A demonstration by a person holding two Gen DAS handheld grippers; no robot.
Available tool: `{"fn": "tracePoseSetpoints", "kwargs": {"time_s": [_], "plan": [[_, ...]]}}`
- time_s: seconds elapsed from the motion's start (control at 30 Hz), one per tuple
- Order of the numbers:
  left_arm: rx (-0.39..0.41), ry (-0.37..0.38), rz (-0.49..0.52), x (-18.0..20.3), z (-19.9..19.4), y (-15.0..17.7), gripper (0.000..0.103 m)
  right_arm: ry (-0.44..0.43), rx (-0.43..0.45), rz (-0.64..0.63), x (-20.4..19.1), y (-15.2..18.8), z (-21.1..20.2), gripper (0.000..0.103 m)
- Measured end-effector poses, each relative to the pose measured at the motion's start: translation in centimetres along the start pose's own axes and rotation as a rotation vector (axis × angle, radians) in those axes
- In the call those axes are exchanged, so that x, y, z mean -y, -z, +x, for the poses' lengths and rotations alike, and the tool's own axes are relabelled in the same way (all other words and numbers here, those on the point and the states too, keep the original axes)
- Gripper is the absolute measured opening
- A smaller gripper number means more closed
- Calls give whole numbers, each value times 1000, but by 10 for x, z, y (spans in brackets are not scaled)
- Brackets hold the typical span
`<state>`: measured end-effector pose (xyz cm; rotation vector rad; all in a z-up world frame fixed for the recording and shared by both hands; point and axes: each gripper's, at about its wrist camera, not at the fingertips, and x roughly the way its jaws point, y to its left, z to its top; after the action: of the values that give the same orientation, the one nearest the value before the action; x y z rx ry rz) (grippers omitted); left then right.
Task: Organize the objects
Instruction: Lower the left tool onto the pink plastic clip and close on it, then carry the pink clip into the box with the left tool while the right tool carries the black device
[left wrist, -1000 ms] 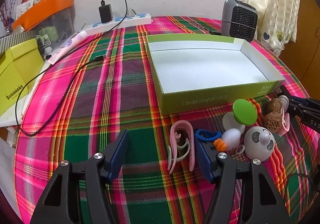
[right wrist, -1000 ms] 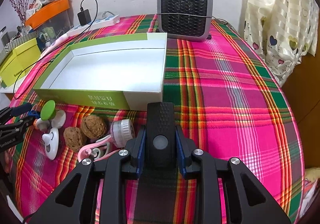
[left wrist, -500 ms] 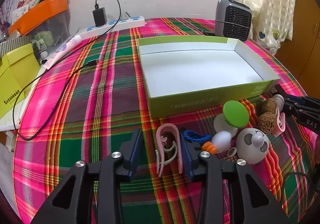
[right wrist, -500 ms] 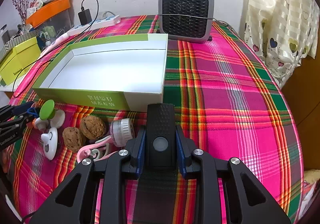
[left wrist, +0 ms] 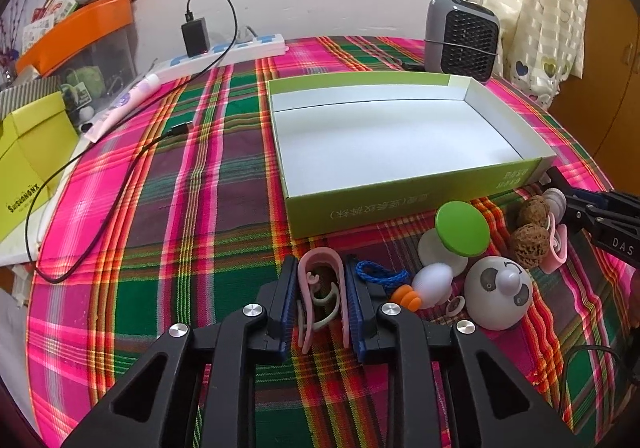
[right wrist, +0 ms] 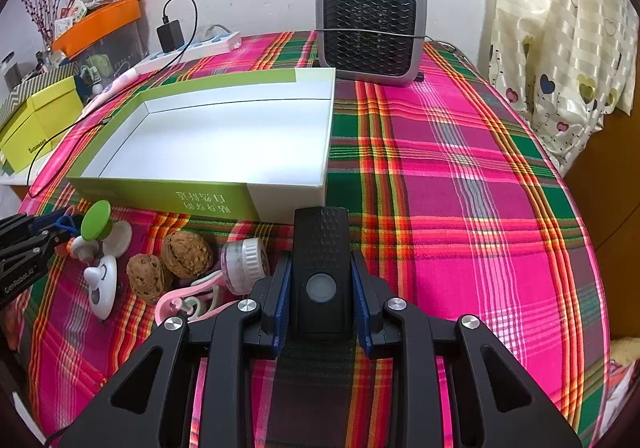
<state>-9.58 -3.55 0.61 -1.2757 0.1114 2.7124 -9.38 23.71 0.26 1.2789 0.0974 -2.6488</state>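
Observation:
My left gripper (left wrist: 321,268) is closing, and its blue pads touch both sides of a pink U-shaped clip (left wrist: 340,272) lying on the plaid cloth. Just right of it lie a blue cord (left wrist: 380,274), a white egg-shaped toy (left wrist: 430,284), a green-topped disc (left wrist: 462,228), a panda-faced ball (left wrist: 498,294) and two walnuts (left wrist: 528,246). Behind them stands an empty green box (left wrist: 400,199) with a white inside. My right gripper (right wrist: 320,272) is shut on a black device (right wrist: 320,240) with a round button, near the box's corner (right wrist: 288,199). A second pink clip (right wrist: 188,298) and a white jar (right wrist: 244,260) lie to its left.
A grey heater (right wrist: 370,31) stands behind the box at the back right. A power strip (left wrist: 240,47), a charger and a black cable (left wrist: 100,199) run across the left side. A yellow box (left wrist: 28,159) sits at the left edge, and a curtain (right wrist: 560,47) hangs at the right.
The left gripper's jaws have come together from wide open onto the sides of the pink clip. The right gripper and its black device have not moved.

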Motion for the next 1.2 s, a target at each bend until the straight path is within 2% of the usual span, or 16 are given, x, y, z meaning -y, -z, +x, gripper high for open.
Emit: {"fn": "tracePoseSetpoints", "kwargs": {"time_s": [0.67, 1.07, 1.2], "plan": [[12, -40, -12, -3, -11, -1, 21, -14, 21, 12, 4, -2, -10, 28], [59, -26, -12, -1, -31, -22, 21, -45, 62, 0, -3, -21, -29, 28], [64, 3, -14, 0, -31, -34, 21, -61, 66, -18, -10, -32, -30, 28]]}}
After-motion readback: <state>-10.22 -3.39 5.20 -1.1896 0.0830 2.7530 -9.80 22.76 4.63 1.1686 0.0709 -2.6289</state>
